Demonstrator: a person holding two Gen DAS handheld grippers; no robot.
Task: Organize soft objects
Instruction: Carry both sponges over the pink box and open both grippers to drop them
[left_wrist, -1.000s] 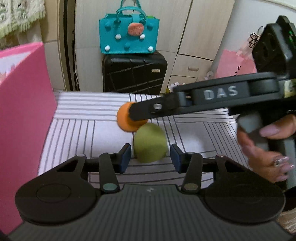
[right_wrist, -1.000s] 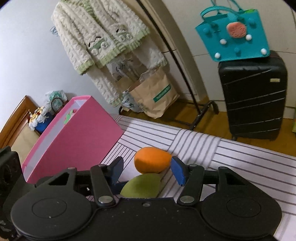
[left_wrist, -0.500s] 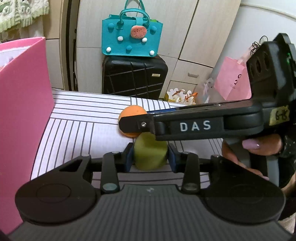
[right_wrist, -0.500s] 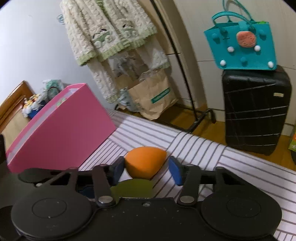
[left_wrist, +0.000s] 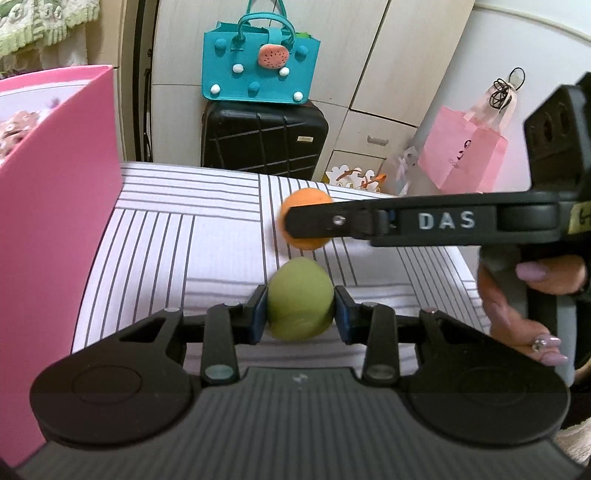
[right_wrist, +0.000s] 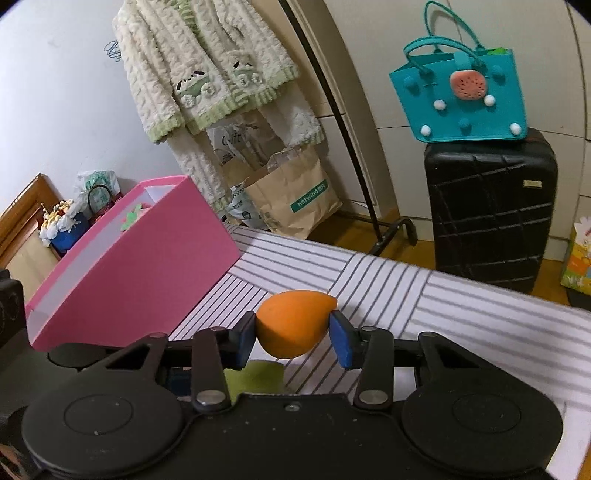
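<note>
Pink cardboard dominates the left side: the pink box (right_wrist: 140, 254) stands open-topped on the striped sheet (left_wrist: 177, 236), the likely home for both soft pieces. Doing this step well means lifting each piece clear of the sheet, carrying it over the box's near wall and releasing only once it is above the opening; the squeeze should stay light, since foam deforms and can spring out. The left claw (left_wrist: 298, 310) has just been closing and its blue pads now press the green sponge (left_wrist: 299, 299), an egg-shaped matte piece bulging slightly between them. The right claw (right_wrist: 293, 334) has likewise been closing and pinches the orange sponge (right_wrist: 295, 321), a smooth teardrop with its point toward the right pad, just beyond the green one.
</note>
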